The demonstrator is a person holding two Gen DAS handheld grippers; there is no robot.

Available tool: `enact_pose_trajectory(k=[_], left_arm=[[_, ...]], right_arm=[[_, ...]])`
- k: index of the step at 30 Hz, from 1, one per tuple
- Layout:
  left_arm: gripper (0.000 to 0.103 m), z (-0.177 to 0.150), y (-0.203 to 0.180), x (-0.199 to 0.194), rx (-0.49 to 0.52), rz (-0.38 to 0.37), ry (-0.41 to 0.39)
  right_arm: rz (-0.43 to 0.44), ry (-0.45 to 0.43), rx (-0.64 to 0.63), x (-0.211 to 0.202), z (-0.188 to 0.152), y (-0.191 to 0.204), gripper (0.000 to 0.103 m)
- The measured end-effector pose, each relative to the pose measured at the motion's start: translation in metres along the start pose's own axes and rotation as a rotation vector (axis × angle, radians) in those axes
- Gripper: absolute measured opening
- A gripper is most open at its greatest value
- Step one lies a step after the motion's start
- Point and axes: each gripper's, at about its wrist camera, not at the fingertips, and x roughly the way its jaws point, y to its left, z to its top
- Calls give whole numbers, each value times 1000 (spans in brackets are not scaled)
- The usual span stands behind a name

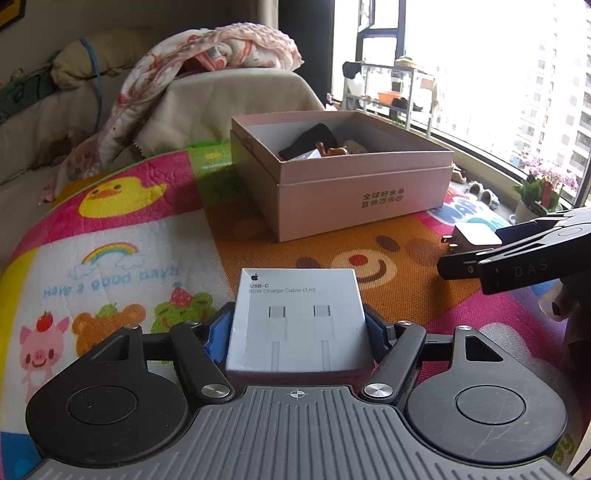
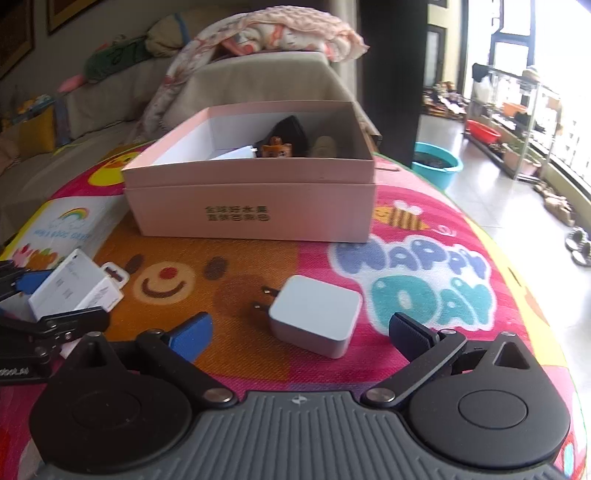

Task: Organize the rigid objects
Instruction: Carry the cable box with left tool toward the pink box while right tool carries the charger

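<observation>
A white USB-C cable box (image 1: 295,317) sits between the blue pads (image 1: 218,332) of my left gripper (image 1: 297,326), which is shut on its sides. The same box (image 2: 74,288) shows at the left of the right wrist view, tilted off the mat. A white wall charger (image 2: 314,317) with two prongs lies on the colourful play mat (image 2: 424,280). It lies between the wide-open fingers of my right gripper (image 2: 301,328), touching neither pad. The open pink box (image 2: 251,173) stands behind, holding a black item, an orange toy figure (image 2: 277,149) and a white item.
The pink box (image 1: 365,158) stands mid-mat in the left wrist view, with my right gripper (image 1: 480,258) and the charger (image 1: 476,236) to its right. A sofa with a blanket (image 2: 280,33) is behind. A teal basin (image 2: 436,162) and shelves stand on the floor past the mat's right edge.
</observation>
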Motion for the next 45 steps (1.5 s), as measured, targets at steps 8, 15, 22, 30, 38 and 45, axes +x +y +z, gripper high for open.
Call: enact_pose_trajectory(k=[8,15,22,30,38,45], left_arm=[[75,-1,3,-1,-15,-13,-7],[75,-1,3,-1,-15,-14,-7],[75,-1,3,-1,-15,-14,-7],[75,-1,2,-1,-8,-7,-5],[75,0,-1,-1,2,4,-1],[75,-2,-7,-6,34,36,-22]], right_arm=[[50,-16,-95,-6,3,21,62],[74,-17,-227,-30,-14,20,67],[34,-5,-151,-37,-21,-9,83],[67,-21,-162,-28,-18,-3,83],[104,-18,-208,-39,-18,14,62],[77,-44,-274,-60,-26,24,62]])
